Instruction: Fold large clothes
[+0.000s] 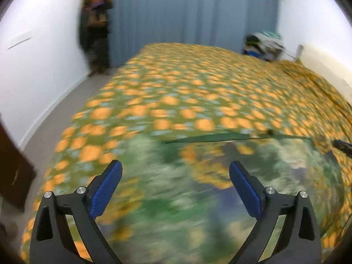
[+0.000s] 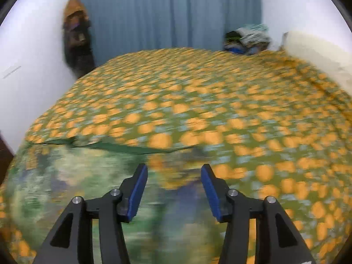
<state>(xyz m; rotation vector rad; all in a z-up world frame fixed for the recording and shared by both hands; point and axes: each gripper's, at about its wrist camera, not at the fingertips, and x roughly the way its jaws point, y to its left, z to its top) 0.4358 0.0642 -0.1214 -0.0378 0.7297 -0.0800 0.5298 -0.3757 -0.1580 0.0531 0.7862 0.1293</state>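
A large green floral garment [image 1: 176, 189] lies spread on the near part of the bed, its dark green edge running across the middle; it is blurred. It also shows in the right wrist view [image 2: 72, 176] at lower left. My left gripper [image 1: 175, 170] is open and empty above the garment. My right gripper [image 2: 174, 172] is open and empty over the garment's right part. The tip of the right gripper [image 1: 343, 145] shows at the right edge of the left wrist view.
The bed has a green cover with orange flowers [image 1: 198, 83] [image 2: 198, 92]. A pile of clothes [image 1: 264, 41] [image 2: 247, 37] lies at its far right corner. A pillow [image 2: 316, 52] is at the right. Clothes [image 1: 96, 26] hang on the left wall beside a blue curtain [image 1: 193, 11].
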